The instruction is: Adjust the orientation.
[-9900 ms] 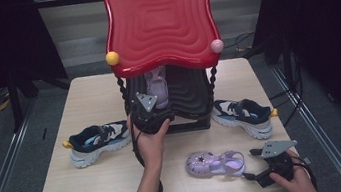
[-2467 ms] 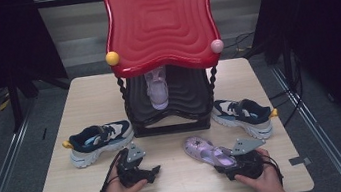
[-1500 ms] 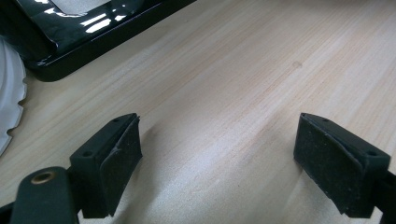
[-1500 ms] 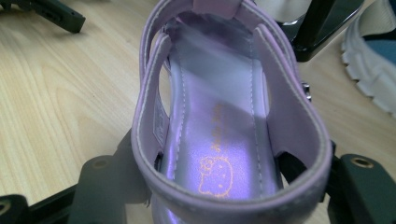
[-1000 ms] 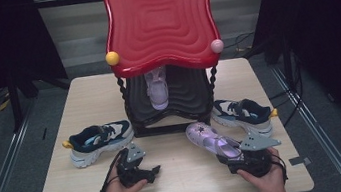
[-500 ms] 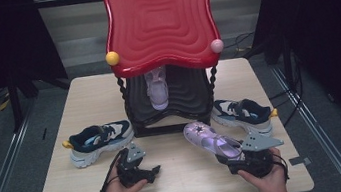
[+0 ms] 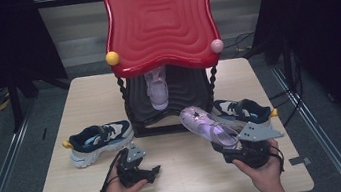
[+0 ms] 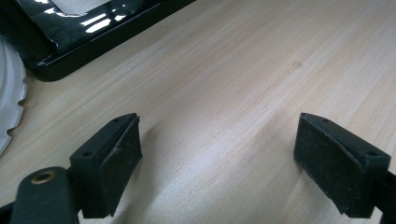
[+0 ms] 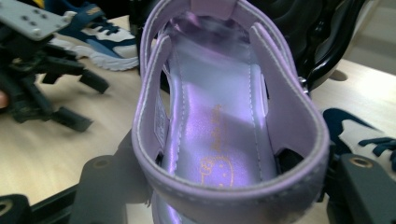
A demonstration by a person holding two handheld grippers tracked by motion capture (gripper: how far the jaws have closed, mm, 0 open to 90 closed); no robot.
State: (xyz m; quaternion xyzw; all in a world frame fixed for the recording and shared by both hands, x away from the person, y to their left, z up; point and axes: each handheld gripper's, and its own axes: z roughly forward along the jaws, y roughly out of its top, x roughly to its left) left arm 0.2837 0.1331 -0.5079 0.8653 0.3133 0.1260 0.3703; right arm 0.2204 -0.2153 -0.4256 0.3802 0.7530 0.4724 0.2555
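- Purple and glossy, the sandal is sitting in the right gripper at the lower right of the high view, heel clamped between the jaws and toe pointing up and left toward the rack.
- Compared with the frame a second ago, the sandal is riding higher: its toe is now lifting clear of the wooden table and is overlapping the rack's black base, where before it was lying lower, in front of the base.
- Ten seconds back, this same sandal was lying flat on the table near the bottom edge, with the right gripper only beside it.
- In the right gripper view, the sandal is taking up the middle of the frame, its heel strap nearest the camera and the jaws pressing on both sides of the heel.
- The left gripper is resting at the lower centre-left of the high view, in the same spot as a second ago; its jaws are standing wide apart with only bare table between them in the left gripper view.
- A second purple sandal is staying put on the rack's shelf under the red top.
- The two navy sneakers, one at middle left and one at middle right, are lying where they were earlier.
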